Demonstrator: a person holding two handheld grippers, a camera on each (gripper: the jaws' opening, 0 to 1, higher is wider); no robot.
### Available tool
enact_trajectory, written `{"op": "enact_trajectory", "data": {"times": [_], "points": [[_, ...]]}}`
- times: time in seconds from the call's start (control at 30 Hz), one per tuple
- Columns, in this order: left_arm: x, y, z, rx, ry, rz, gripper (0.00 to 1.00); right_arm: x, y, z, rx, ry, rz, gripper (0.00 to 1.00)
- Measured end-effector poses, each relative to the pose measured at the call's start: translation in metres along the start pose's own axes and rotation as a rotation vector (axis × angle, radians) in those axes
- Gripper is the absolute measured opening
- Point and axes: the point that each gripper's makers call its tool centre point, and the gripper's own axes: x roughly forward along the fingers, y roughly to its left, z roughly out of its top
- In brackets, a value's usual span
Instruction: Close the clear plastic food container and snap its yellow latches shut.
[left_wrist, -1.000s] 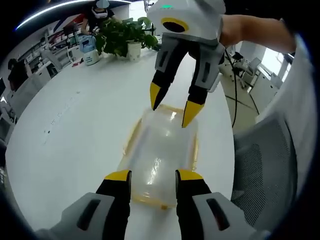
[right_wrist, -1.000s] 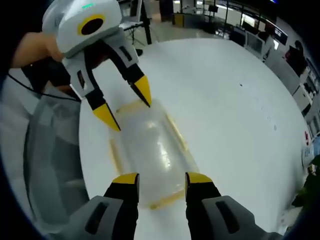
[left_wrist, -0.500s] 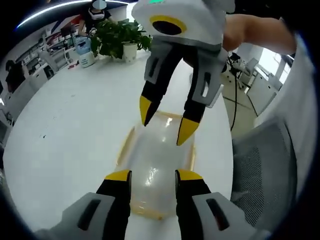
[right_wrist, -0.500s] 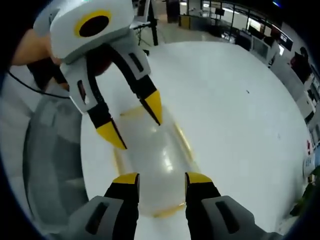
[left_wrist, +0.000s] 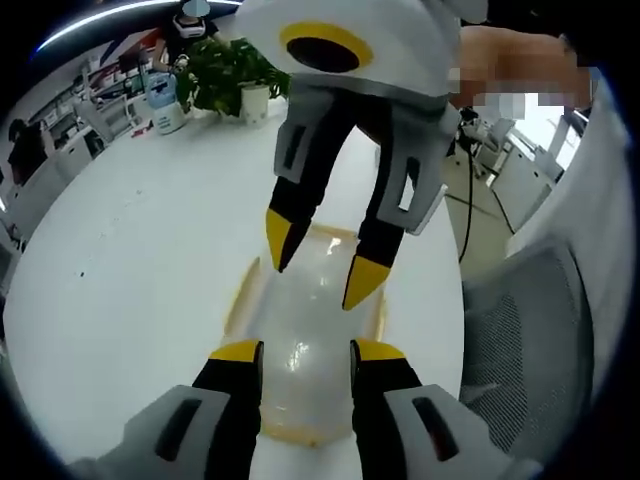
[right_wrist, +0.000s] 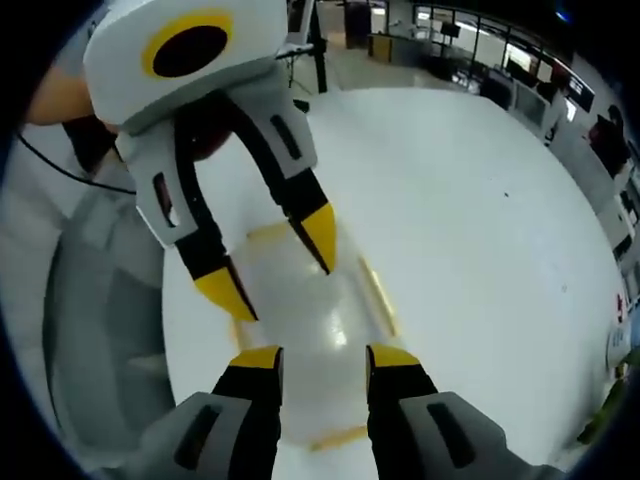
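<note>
Over the clear container (left_wrist: 305, 340), both spread claws (left_wrist: 305, 352) (right_wrist: 322, 358) have drawn closer together

A white table (left_wrist: 120, 250) carries everything; its top is plain and glossy, with a few small dark specks. The same table (right_wrist: 470, 190) spreads wide and bare in the right gripper view. Near its edge, beside a grey mesh chair (left_wrist: 530, 340), lies a clear container (left_wrist: 305, 350) with yellow latches (left_wrist: 240, 290) along its sides; the container (right_wrist: 320, 330) rests flat on the top. At the far end stand a potted plant (left_wrist: 235, 75) in a white pot and, just beside it, a blue-and-white jar (left_wrist: 165, 100). Both are well apart from the container.
</note>
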Motion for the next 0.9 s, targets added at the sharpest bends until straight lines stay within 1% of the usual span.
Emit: {"op": "enact_trajectory", "data": {"times": [0.13,0.3,0.33,0.37,0.47,0.53,0.73,0.9], "points": [[0.002,0.000,0.002,-0.006,-0.005,0.001,0.34,0.001,-0.001,0.002,-0.007,-0.005,0.001,0.32],[0.005,-0.006,0.001,0.000,0.005,-0.011,0.35,0.002,-0.004,0.005,-0.018,-0.005,0.004,0.32],[0.006,-0.006,0.000,0.000,0.008,-0.014,0.35,0.002,-0.007,0.005,-0.008,-0.009,0.002,0.32],[0.006,-0.006,-0.001,-0.001,0.009,-0.011,0.35,0.003,-0.008,0.006,0.002,-0.012,0.002,0.32],[0.006,-0.006,0.001,-0.023,-0.003,-0.010,0.35,0.004,-0.008,0.005,-0.010,-0.002,0.005,0.32],[0.006,-0.008,0.001,-0.018,-0.003,-0.010,0.35,0.004,-0.009,0.007,-0.002,-0.007,0.008,0.32],[0.005,-0.009,0.002,-0.015,-0.005,-0.002,0.35,0.006,-0.009,0.010,-0.011,-0.010,0.013,0.32],[0.006,-0.016,0.000,-0.017,-0.004,-0.007,0.35,0.007,-0.012,0.013,-0.017,-0.009,0.013,0.33]]}}
